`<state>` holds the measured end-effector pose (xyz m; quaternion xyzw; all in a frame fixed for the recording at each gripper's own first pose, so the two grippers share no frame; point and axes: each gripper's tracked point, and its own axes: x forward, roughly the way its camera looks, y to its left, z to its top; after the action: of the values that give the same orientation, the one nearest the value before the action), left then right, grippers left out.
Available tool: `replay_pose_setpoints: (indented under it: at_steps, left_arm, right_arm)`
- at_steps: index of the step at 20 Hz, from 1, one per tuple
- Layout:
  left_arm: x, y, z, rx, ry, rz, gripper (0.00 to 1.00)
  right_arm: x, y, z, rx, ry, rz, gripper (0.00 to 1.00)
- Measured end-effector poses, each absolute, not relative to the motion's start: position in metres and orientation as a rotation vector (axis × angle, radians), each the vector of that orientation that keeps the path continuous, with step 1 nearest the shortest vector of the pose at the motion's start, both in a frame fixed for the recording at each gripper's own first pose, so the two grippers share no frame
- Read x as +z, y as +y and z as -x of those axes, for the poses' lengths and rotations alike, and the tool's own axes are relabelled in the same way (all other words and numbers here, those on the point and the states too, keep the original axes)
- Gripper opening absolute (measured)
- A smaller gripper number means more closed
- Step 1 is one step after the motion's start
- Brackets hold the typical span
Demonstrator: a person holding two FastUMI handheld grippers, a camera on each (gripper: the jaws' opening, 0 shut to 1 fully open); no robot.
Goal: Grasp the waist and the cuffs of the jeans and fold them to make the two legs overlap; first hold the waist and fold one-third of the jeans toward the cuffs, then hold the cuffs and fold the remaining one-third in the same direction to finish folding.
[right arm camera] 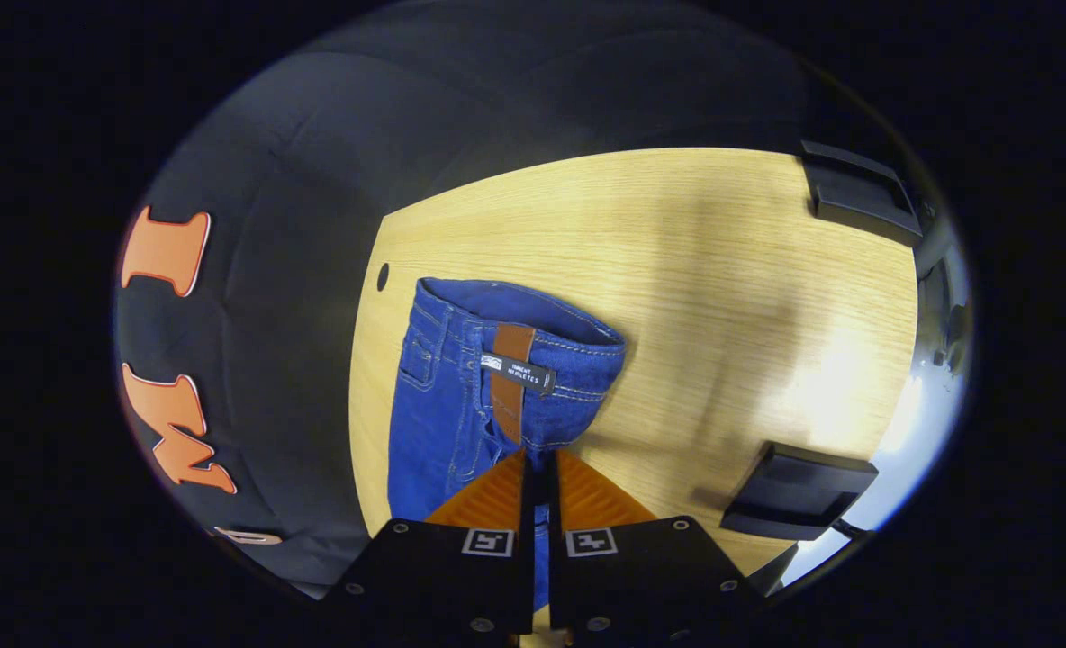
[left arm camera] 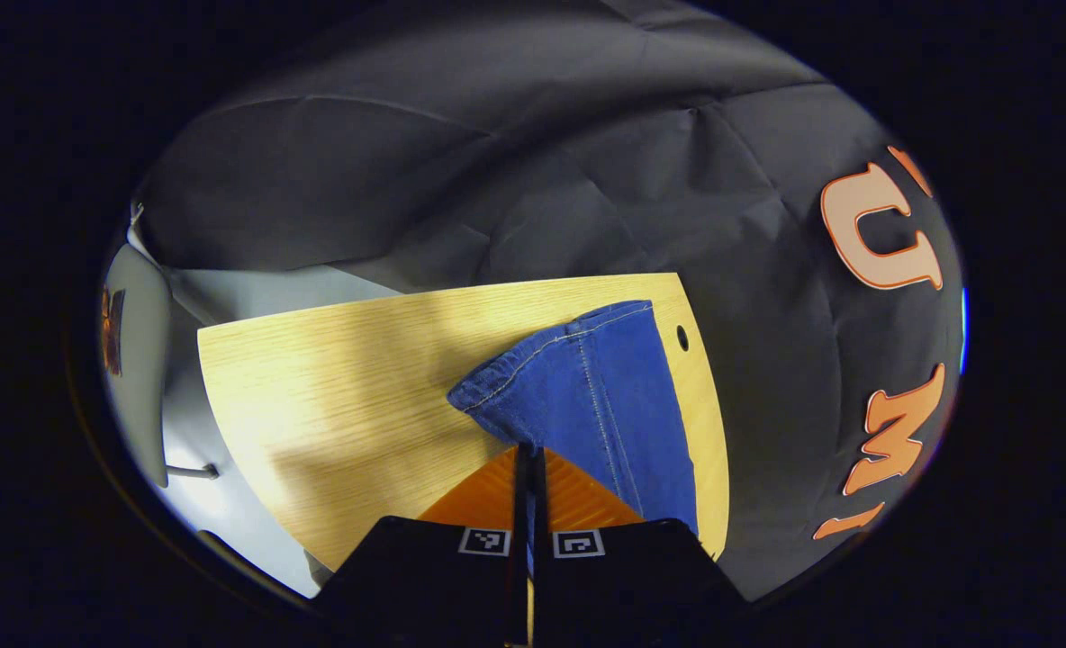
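Jeans (left arm camera: 587,396) lie on the wooden table (left arm camera: 335,387), along the edge by the small round hole (left arm camera: 682,338), w/ black cloth wall just past that edge. Left gripper (left arm camera: 530,463) is pinched down on denim at the cuff end; cuffs (left arm camera: 542,355) fan out just beyond its tips. Right gripper (right arm camera: 540,468) is pinched on denim at the waist end; waistband (right arm camera: 533,337) w/ brown leather patch (right arm camera: 508,382) sits just ahead of the tips, hole beside the waist corner. Both look closed on cloth w/ fabric in the slit. Legs seem already overlapped, so I judge the waist fold is the step in hand. To do it well: keep right grip firm, lift waist only slightly, carry it straight toward cuffs, stop abt a third along, keep side seams parallel to table edge. Left should hold cuffs taut so fabric doesn't bunch or slide off the edge.
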<state>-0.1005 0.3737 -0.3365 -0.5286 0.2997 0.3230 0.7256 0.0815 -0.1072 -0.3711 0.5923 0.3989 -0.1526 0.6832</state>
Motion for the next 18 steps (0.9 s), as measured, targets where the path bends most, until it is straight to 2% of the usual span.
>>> replay_pose_setpoints:
  at_steps: [5,11,17,18]
  left_arm:
    - [-0.315,0.377,0.083,0.697,0.687,1.15,0.03]
    - [-0.28,0.381,0.034,0.653,0.672,1.152,0.02]
    - [-0.269,0.436,0.002,0.776,0.649,1.091,0.01]
    - [-0.274,0.43,-0.008,0.741,0.679,1.128,0.0]
  right_arm:
    - [-0.351,-0.106,-0.1,-0.36,0.851,-1.364,0.07]
    - [-0.327,-0.098,-0.131,-0.381,0.83,-1.381,0.07]
    - [-0.32,-0.094,-0.161,-0.459,0.824,-1.417,0.07]
    - [-0.316,-0.091,-0.167,-0.453,0.822,-1.414,0.07]
